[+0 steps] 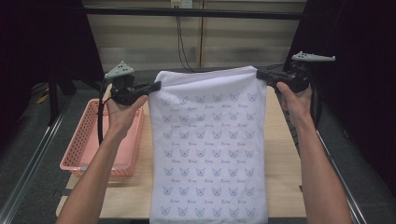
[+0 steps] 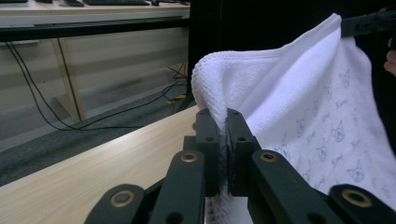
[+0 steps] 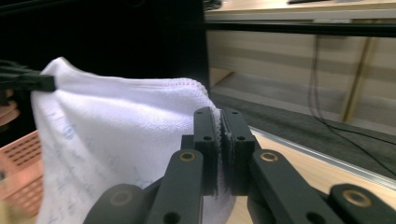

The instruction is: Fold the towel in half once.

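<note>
Above the pale wooden desk [image 1: 280, 154], both grippers, left [image 1: 158, 86] and right [image 1: 259, 73], pinch corners of the white paw-printed terry towel [image 1: 210, 149], which I judge could slip free from such shallow bites.

My high view looks down over the towel [image 1: 210, 144]; both gripper views sit close at its top corners, facing inward.

Towel [image 1: 210, 149] hangs spread between left gripper [image 1: 156, 86] and right gripper [image 1: 259, 73], one top corner pinched in each, above the table [image 1: 280, 154]. Lower edge runs out of the high view, so contact with the tabletop is probably hidden. Basket [image 1: 88, 144] sits on the table's left edge, left of the towel.
</note>
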`<state>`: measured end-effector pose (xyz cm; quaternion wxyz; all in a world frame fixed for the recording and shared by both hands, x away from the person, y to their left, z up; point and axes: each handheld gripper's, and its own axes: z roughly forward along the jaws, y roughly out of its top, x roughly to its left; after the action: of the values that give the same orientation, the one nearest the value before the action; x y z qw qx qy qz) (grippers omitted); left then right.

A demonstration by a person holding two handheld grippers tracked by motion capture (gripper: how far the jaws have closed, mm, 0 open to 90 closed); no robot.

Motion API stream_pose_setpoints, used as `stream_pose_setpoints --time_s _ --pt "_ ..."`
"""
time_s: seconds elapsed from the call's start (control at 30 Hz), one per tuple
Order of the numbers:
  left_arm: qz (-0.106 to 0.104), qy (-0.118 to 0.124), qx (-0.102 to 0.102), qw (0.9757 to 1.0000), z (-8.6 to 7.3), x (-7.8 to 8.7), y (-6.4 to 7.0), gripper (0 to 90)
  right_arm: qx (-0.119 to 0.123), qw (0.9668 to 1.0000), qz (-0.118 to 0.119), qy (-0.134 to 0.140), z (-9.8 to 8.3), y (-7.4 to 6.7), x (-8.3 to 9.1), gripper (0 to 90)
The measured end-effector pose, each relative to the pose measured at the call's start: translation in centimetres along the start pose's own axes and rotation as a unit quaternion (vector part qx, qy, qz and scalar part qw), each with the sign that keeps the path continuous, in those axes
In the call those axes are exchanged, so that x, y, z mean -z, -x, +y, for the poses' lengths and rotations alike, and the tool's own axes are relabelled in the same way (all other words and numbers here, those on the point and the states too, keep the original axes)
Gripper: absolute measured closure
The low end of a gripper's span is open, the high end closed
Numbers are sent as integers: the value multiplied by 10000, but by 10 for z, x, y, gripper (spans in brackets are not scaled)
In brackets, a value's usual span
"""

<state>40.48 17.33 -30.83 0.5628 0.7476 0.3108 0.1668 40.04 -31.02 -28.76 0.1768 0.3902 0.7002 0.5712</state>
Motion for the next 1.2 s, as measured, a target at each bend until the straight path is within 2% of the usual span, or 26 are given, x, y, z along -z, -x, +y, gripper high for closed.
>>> stream_pose_setpoints --time_s 0.03,0.07,0.1,0.13,0.17,0.2,0.23,0.27,0.37,0.4,0.43,0.53,0.57,0.6,0.63,0.73,0.77,0.8,0.83,0.87,0.9,0.93,0.97,1.03,1.13,1.2 --pt "-101 -9 54 9999 -9 4 4 864 57 9997 168 -146 -10 -4 3 856" --pt "-101 -9 54 9999 -9 4 4 863 57 9997 168 -146 -10 -4 3 856" --pt "-240 -73 10 9997 -22 9 13 863 32 9993 253 -284 -27 -8 6 856" --pt "-240 -73 10 9997 -22 9 13 863 32 9993 253 -284 -27 -8 6 856" --pt "-317 -171 46 9993 -35 13 23 862 -10 9986 371 -380 -45 -12 11 856" --pt "-317 -171 46 9993 -35 13 23 862 -10 9986 371 -380 -45 -12 11 856" --pt "-366 -187 83 9991 -41 16 26 862 -20 9981 434 -446 -59 -18 15 856" --pt "-454 -210 118 9987 -49 19 30 862 -20 9981 434 -446 -59 -18 15 856" --pt "-488 -299 199 9982 -66 30 42 861 -65 9966 626 -531 -81 -32 27 856" --pt "-585 -321 193 9976 -75 36 50 861 -60 9956 703 -624 -95 -42 37 856" --pt "-585 -321 193 9976 -75 36 50 861 -46 9951 741 -659 -100 -46 41 856" --pt "-788 -499 234 9954 -98 48 76 860 -49 9930 874 -792 -115 -56 52 855" --pt "-620 -629 110 9960 -113 55 88 860 -70 9914 946 -906 -130 -64 64 855" --pt "-620 -629 110 9960 -113 55 88 860 -170 9908 986 -914 -137 -66 67 855" --pt "-676 -746 449 9939 -132 59 93 860 -260 9892 998 -1046 -149 -69 71 856" --pt "-726 -1141 442 9898 -162 61 102 860 -357 9843 965 -1432 -178 -78 76 855" --pt "-726 -1141 442 9898 -162 61 102 860 -416 9814 938 -1623 -191 -81 78 855" --pt "-774 -1231 515 9880 -169 60 101 860 -416 9814 938 -1623 -191 -81 78 855" --pt "-765 -1510 608 9837 -187 58 101 856 -584 9768 946 -1829 -211 -84 79 855" --pt "-765 -1510 608 9837 -187 58 101 854 -584 9768 946 -1829 -211 -84 79 855" --pt "-834 -1827 744 9768 -201 57 103 847 -786 9709 949 -2055 -228 -85 77 855" --pt "-841 -1987 805 9731 -205 56 104 847 -768 9684 916 -2189 -233 -86 76 855" --pt "-841 -1987 805 9731 -205 56 104 847 -768 9684 916 -2189 -233 -86 76 855" --pt "-852 -2165 818 9691 -212 56 107 847 -854 9620 876 -2440 -242 -87 69 856" --pt "-814 -2275 802 9670 -221 52 106 846 -861 9599 865 -2524 -244 -88 66 856" --pt "-748 -2204 644 9704 -221 50 106 845 -838 9562 881 -2663 -249 -88 61 856"
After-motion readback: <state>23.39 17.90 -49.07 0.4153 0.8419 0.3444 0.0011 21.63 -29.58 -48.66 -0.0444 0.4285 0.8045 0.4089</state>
